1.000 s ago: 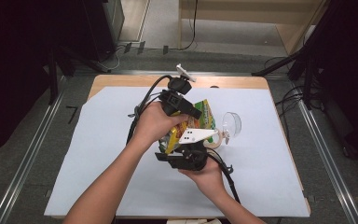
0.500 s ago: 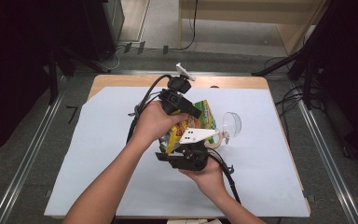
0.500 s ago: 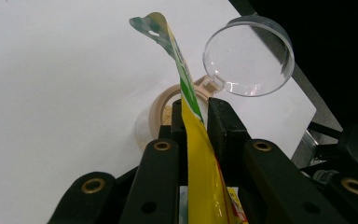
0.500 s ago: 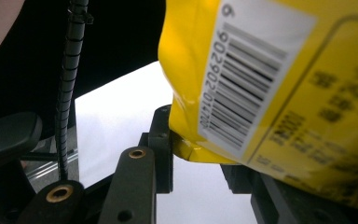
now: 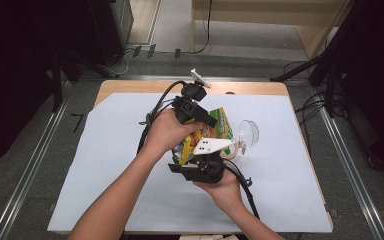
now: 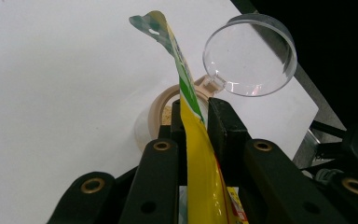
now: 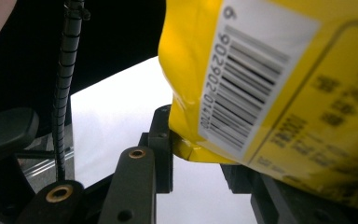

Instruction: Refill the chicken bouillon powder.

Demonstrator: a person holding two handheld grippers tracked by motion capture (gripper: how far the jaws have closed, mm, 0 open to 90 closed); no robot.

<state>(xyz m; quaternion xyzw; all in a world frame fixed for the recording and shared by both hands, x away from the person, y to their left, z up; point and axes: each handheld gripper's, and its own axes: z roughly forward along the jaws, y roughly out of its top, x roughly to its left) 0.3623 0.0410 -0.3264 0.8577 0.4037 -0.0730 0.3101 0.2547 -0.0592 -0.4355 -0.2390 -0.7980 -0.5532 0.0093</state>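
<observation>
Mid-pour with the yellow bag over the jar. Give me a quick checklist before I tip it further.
1. Left gripper clamped on the bag: ok.
2. Right gripper holding the bag's lower corner: ok.
3. Jar under the bag, opening facing up: ok.
4. Clear lid swung clear of the opening: ok.
5. Bag mouth lined up over the jar: cannot tell.
6. Paper free of spills: ok where visible.

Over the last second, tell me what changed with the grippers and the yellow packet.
Nothing visibly changed. The left gripper stays clamped on the yellow packet, the right gripper keeps its hold on the packet's corner, and both hands hold it in the same spot above the jar with its clear lid flipped open on the white table.
</observation>
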